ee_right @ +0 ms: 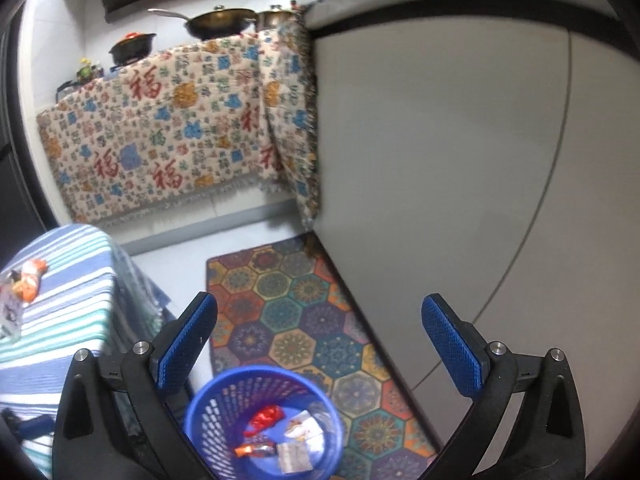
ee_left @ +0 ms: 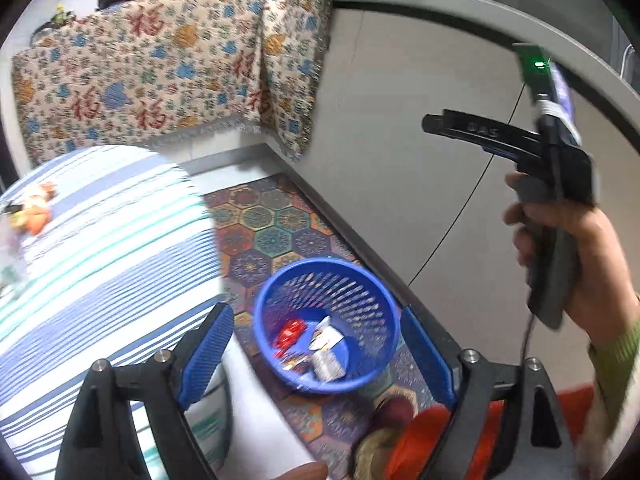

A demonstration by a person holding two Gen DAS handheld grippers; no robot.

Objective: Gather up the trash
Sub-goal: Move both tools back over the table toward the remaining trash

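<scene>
From the left wrist view, my left tongs (ee_left: 316, 350) stand wide with nothing between the blue pads, hovering right above the blue basket (ee_left: 326, 324) on the patterned floor mat (ee_left: 276, 232). The basket already holds a red wrapper (ee_left: 289, 334) and some white packets (ee_left: 328, 344). I judge the drop here is done, so the step in hand is going back for more. The remaining trash (ee_left: 34, 210), an orange-and-white crumple, lies on the striped desk (ee_left: 104, 232) at far left, well apart from the basket. To do it well I'd swing left, come down over the piece with the pads straddling it, and close only once the cloth is not caught between them. The right tongs (ee_left: 480, 132) show side-on at the right, held in a hand; from this angle I cannot tell their spread.

From the right wrist view, my right tongs (ee_right: 320, 340) are plainly wide and carry nothing, raised over the mat with the basket (ee_right: 264, 420) below and left of centre. The orange-and-white trash (ee_right: 28, 280) sits near the desk's (ee_right: 72, 320) far-left edge, crinkled and light-looking; beside it something clear and pale is too blurred to name.
</scene>
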